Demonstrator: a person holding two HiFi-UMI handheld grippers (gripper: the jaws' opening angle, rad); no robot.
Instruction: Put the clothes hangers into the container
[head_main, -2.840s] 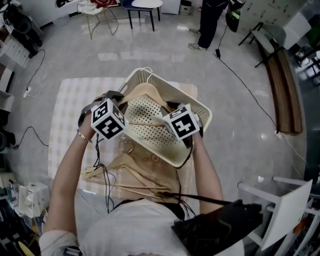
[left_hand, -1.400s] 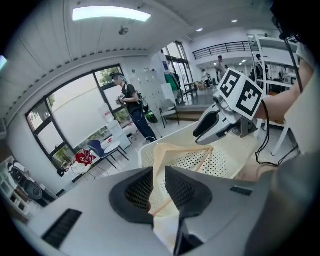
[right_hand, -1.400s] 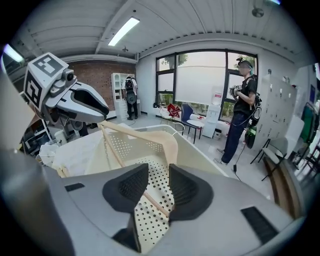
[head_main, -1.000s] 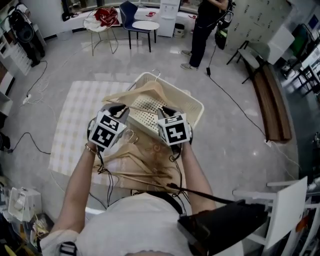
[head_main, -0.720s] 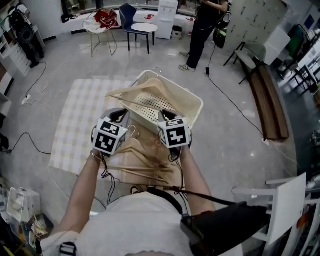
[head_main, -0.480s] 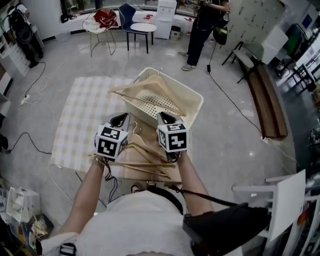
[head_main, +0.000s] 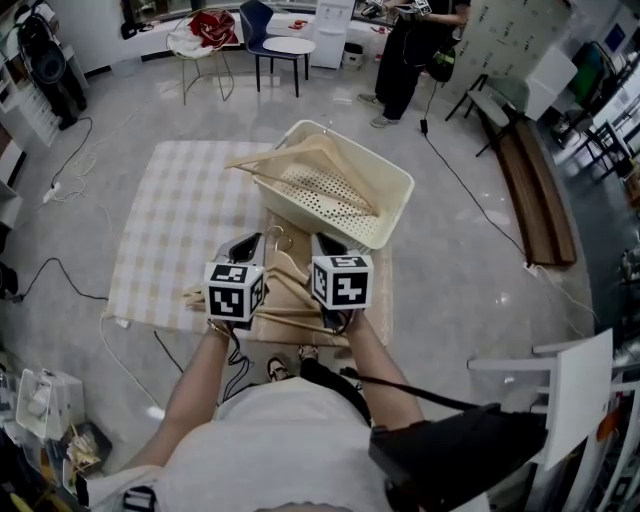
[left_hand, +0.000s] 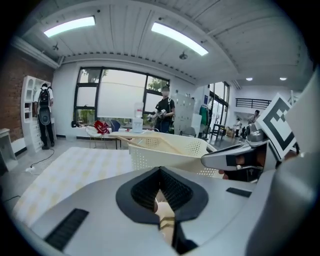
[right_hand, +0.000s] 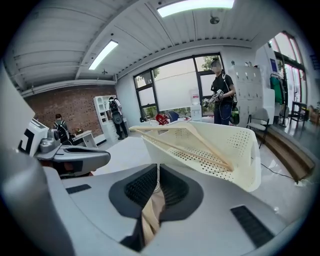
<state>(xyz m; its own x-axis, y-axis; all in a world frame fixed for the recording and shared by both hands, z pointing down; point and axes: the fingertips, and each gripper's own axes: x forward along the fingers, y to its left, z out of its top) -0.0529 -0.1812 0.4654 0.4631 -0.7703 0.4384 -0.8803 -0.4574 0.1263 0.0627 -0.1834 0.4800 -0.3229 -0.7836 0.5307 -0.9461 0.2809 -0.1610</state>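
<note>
Heap of hangers (head_main: 290, 297) on mat (head_main: 160, 230) before basket (head_main: 398, 190), one hanger (head_main: 300, 158) inside: head view only.
Left gripper view: left gripper (left_hand: 160, 174) clamped on wooden hanger (left_hand: 164, 220).
Right gripper view: right gripper (right_hand: 156, 172) closing, hanger arm (right_hand: 151, 212) pinched between jaws.

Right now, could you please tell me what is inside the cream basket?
One wooden hanger lies slantwise in the basket, with one end poking over the rim. The perforated floor shows around it. The strip of floor directly beneath the hanger is covered.
</note>
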